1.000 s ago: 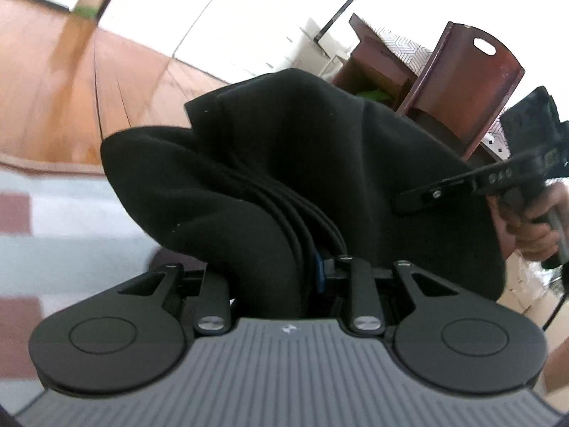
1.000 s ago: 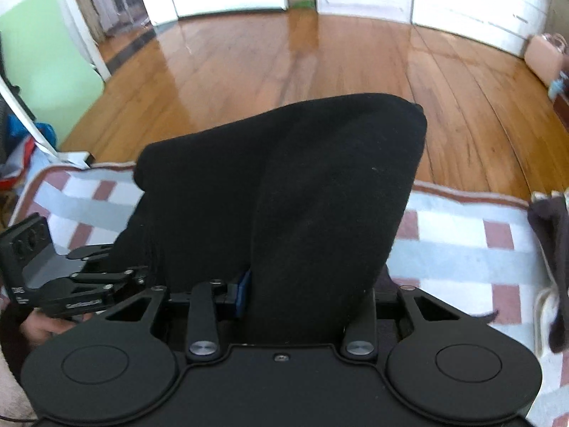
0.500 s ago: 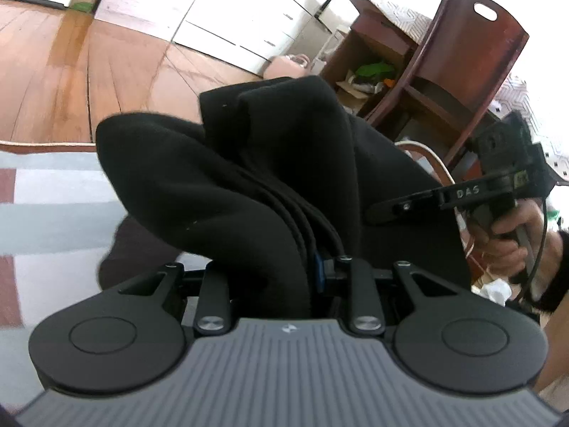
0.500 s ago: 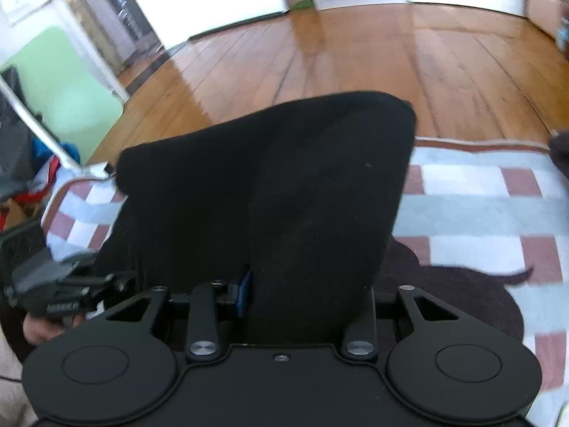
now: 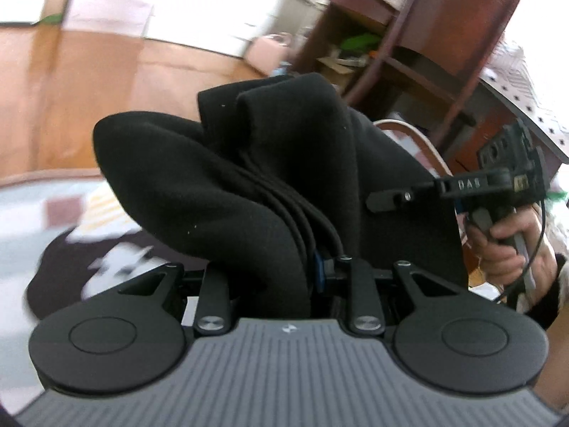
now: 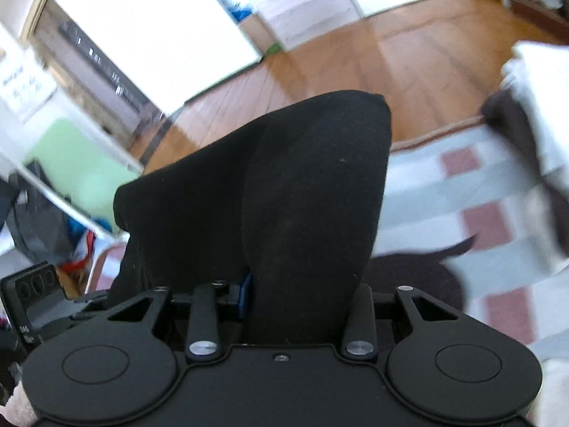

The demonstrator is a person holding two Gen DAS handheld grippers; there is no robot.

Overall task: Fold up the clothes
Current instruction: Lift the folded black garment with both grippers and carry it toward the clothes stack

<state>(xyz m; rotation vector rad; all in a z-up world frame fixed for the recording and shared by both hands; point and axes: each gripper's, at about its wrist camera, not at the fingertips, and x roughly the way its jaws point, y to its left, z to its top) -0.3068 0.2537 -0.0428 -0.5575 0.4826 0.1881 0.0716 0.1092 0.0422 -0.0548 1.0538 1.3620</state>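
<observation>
A black garment (image 5: 249, 185) hangs bunched between both grippers and is off the rug. My left gripper (image 5: 284, 281) is shut on a thick fold of it, and the cloth hides the fingertips. In the left wrist view the right gripper (image 5: 387, 201) bites the garment's right edge, with a hand (image 5: 508, 249) on its grip. The right wrist view shows the same black cloth (image 6: 284, 185) standing up from my right gripper (image 6: 288, 306), which is shut on it. The left gripper's body (image 6: 39, 302) shows at the lower left there.
A checked rug (image 6: 462, 185) of red and pale squares lies below, with wooden floor (image 6: 391, 53) beyond it. A dark garment (image 6: 409, 277) lies on the rug and a white and dark pile (image 6: 533, 124) at the right. A dark wooden chair (image 5: 444, 35) stands close ahead of the left gripper.
Both grippers have carried the black garment sideways and the left one upward. The chair has grown larger in the left view, and the right view has rolled and blurred.
</observation>
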